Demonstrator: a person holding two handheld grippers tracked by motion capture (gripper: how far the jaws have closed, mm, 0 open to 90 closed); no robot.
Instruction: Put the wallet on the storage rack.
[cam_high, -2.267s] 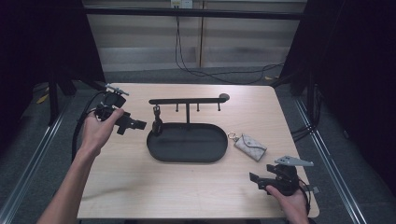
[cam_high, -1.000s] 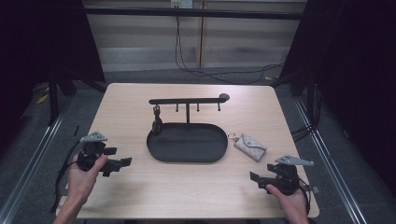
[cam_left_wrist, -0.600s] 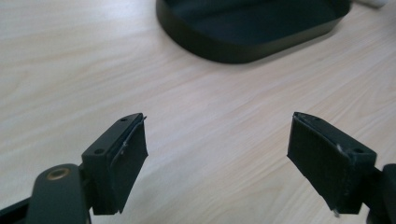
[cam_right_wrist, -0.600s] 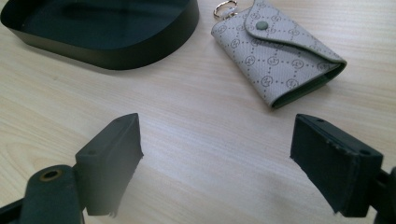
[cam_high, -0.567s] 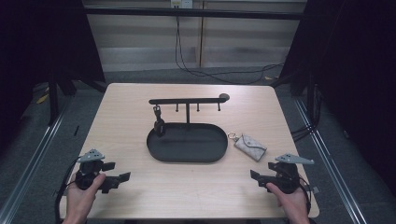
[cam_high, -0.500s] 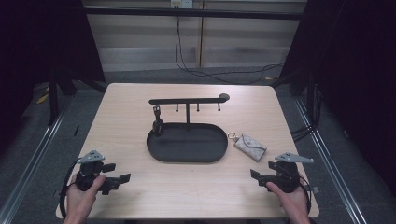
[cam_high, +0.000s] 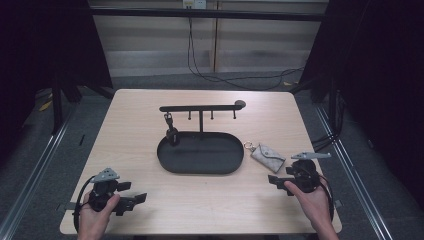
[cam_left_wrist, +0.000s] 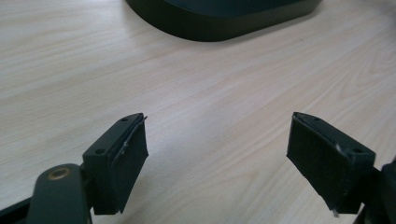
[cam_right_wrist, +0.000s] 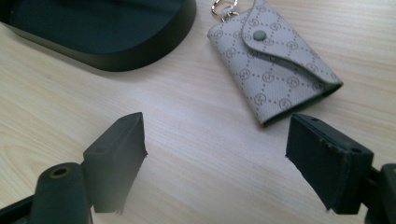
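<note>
Right hand-held gripper (cam_right_wrist: 215, 163): near the desk's right front, jaws apart with nothing between them, just been narrowing.
Left hand-held gripper (cam_left_wrist: 217, 158): jaws spread wide over bare wood at the left front.
Grey patterned snap-flap key pouch (cam_right_wrist: 273, 60): flat on the light wooden desk (cam_high: 150, 125), just ahead of the right jaws, beside the black oval tray with hook rail (cam_high: 200, 152).

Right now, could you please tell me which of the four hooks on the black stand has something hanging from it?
The leftmost hook, at the bar's far end from its round knob; a small dark item dangles from it over the tray.
</note>
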